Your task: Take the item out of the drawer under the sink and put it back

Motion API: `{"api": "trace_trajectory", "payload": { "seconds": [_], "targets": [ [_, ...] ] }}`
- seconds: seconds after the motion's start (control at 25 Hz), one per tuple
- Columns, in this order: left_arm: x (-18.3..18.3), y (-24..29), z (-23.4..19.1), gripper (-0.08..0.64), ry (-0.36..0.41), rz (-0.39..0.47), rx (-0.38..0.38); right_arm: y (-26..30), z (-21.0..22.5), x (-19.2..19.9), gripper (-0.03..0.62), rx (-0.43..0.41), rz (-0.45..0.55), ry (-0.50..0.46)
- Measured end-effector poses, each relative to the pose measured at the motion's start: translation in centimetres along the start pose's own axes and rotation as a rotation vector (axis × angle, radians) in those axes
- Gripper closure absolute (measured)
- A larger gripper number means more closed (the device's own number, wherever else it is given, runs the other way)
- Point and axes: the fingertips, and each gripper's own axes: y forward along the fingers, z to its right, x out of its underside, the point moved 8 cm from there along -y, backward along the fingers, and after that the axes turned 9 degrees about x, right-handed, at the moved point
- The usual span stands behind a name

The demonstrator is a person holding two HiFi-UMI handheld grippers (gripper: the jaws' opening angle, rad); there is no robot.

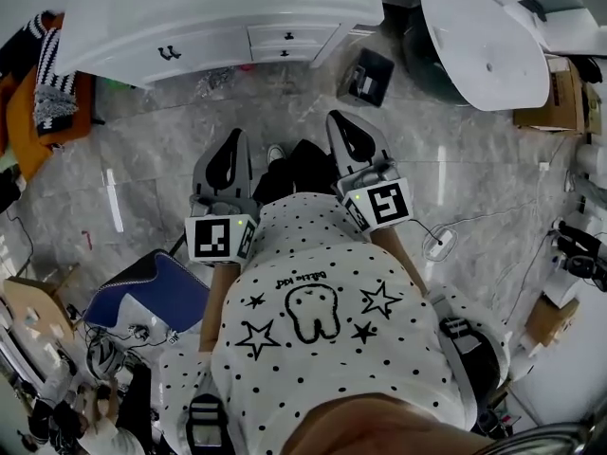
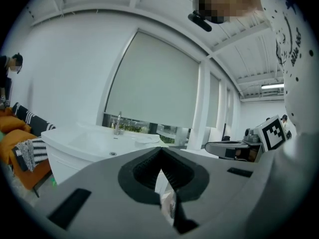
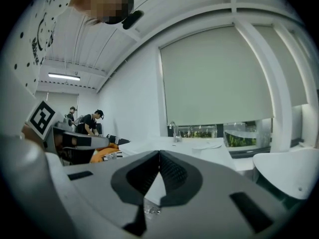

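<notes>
The 2 drawers (image 1: pixel 286 44) under the sink (image 1: pixel 142 8) stood shut, and the item was not visible. Your left gripper (image 1: pixel 233 142) and right gripper (image 1: pixel 340 123) were clenched on nothing. They pointed over the grey marble floor (image 1: pixel 152 159), with 1 loose white basin (image 1: pixel 484 36) at the right.

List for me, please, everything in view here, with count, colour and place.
sink cabinet: one, white, top left, drawers shut
tap: one, silver, on the cabinet
tub: one, white, top right
box: one, black, floor between cabinet and tub
cushion: one, orange, far left
striped cloth: one, black-and-white, on the cushion
seat: one, blue, floor lower left
shirt: one, white, black dots, bottom centre
left gripper: one, grey, shut, empty
right gripper: one, grey, shut, empty
</notes>
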Motion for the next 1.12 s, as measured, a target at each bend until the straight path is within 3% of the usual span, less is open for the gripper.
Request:
{"api": "trace_trajectory", "payload": {
  "seconds": [0.48,1.12],
  "targets": [
    [0.2,3.4,-3.1,0.565,-0.051,-0.019,-0.036,4.8,0.7,-0.4,0.58,-0.047,-0.053,-0.011],
    [-3.3,16.3,-5.6,0.565,-0.007,0.023,-0.014,13.8,9.2,-2.7,0.58,-0.042,-0.007,-0.006]
  ]
}}
